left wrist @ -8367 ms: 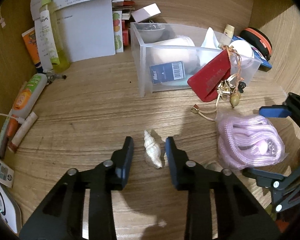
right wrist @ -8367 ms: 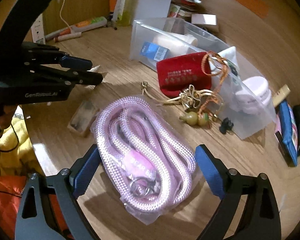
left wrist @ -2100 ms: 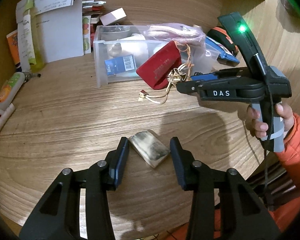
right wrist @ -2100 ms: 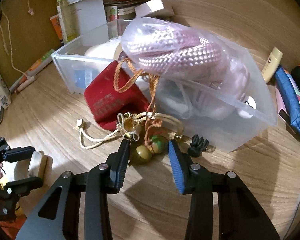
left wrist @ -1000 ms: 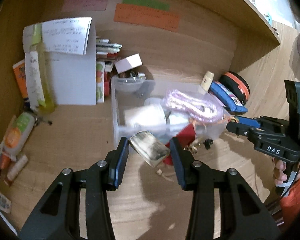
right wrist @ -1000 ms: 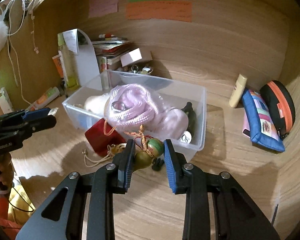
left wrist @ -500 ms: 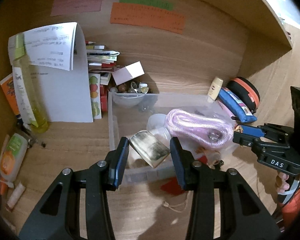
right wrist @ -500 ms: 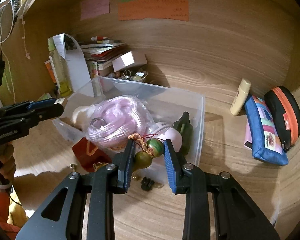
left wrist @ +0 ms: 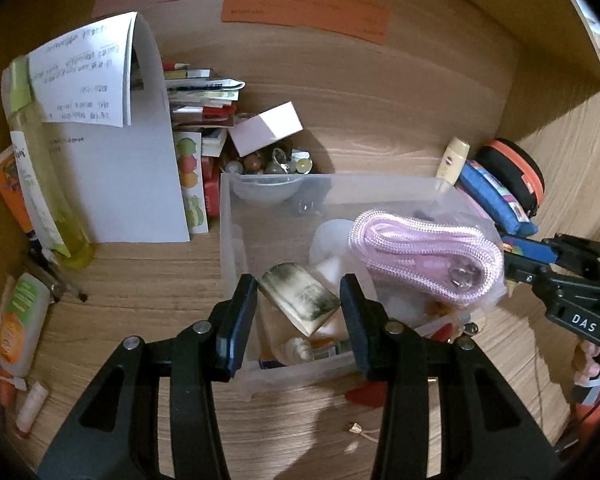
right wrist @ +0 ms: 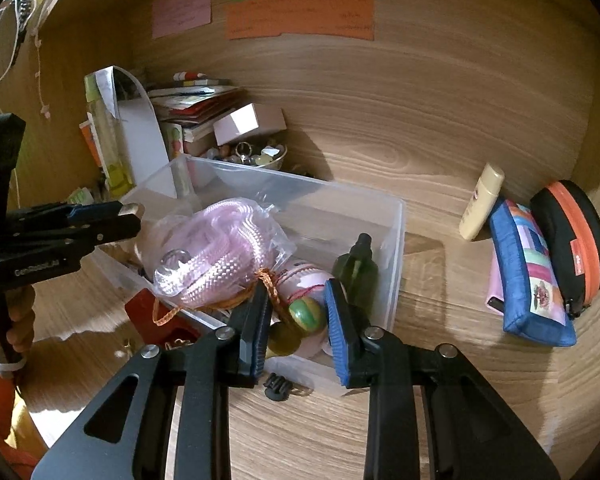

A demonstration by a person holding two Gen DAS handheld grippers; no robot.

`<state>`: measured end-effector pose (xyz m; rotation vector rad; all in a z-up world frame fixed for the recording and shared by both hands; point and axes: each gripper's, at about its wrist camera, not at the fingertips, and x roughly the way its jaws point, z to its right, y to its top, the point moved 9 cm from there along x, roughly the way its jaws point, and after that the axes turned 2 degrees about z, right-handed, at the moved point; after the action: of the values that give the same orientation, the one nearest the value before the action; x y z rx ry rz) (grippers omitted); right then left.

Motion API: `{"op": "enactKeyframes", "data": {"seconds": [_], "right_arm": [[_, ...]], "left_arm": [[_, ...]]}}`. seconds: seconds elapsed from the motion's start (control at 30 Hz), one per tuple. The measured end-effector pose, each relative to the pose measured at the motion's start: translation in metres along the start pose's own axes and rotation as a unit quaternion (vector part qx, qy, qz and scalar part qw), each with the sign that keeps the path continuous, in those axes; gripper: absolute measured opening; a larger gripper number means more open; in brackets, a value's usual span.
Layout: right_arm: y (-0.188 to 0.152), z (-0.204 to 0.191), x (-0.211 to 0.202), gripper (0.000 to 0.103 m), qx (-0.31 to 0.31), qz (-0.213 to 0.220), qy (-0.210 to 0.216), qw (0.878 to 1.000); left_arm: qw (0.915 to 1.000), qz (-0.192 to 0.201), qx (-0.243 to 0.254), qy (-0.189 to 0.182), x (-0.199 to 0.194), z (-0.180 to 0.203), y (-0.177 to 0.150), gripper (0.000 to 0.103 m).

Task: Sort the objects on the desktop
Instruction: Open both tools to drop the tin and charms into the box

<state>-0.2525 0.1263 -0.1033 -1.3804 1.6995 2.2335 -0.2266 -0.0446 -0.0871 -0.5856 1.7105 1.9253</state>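
At the far left of the wooden surface (left wrist: 140,280), an orange-and-green tube (left wrist: 18,326) lies flat, and behind it a tall yellow-green bottle (left wrist: 40,184) stands against a curled sheet of white paper (left wrist: 112,128). To the right of the paper, a stack of booklets (left wrist: 202,100) carries a tilted pale box (left wrist: 266,128), with a small bowl of beads (left wrist: 272,164) just beside it.

Your left gripper (left wrist: 298,312) hovers over the near left corner of the clear plastic bin (left wrist: 230,216). Its jaws are partly closed and hold a flat, worn, rectangular block (left wrist: 298,298), pinched at its edges and tilted. Beneath it, inside the bin, a pale spiral seashell (left wrist: 298,350) lies on the bottom.

A bagged coil of pink rope (right wrist: 216,256) fills the middle of the bin and rises above its rim. A red pouch (right wrist: 156,320) hangs outside the bin's near wall.

Your right gripper (right wrist: 296,320) sits over the bin's near right corner. Its jaws are narrowed on a green and yellow gourd-shaped charm (right wrist: 300,320), whose orange braided cord (right wrist: 260,292) trails left toward the pouch. A dark green bottle (right wrist: 356,268) stands in the bin just behind the jaws, and a small black clip (right wrist: 276,384) lies on the surface below them.

Farther right, against the back wall, a cream tube (right wrist: 480,204) leans beside a blue patchwork pouch (right wrist: 528,276) and a black case with an orange zip (right wrist: 568,236).
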Motion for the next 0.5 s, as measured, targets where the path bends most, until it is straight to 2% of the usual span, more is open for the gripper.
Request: {"op": "enactKeyframes", "data": {"seconds": [0.23,0.3,0.5], "right_arm": [[-0.010,-0.003,-0.003,0.026,-0.006,-0.015,-0.002,1.000],[-0.011,-0.003,-0.006,0.026,-0.009,-0.014,-0.007,1.000],[-0.012,-0.005,-0.018,0.039,-0.012,-0.008,-0.019,1.000]], "left_arm": [[1.0000,-0.003,0.005,-0.008,-0.007,0.006,0.000,0.042],[0.9999,0.002,0.011,-0.009,-0.012,0.010,0.001,0.048],[0.9995,0.020,0.020,-0.012,-0.032,0.018,0.004,0.058]]}}
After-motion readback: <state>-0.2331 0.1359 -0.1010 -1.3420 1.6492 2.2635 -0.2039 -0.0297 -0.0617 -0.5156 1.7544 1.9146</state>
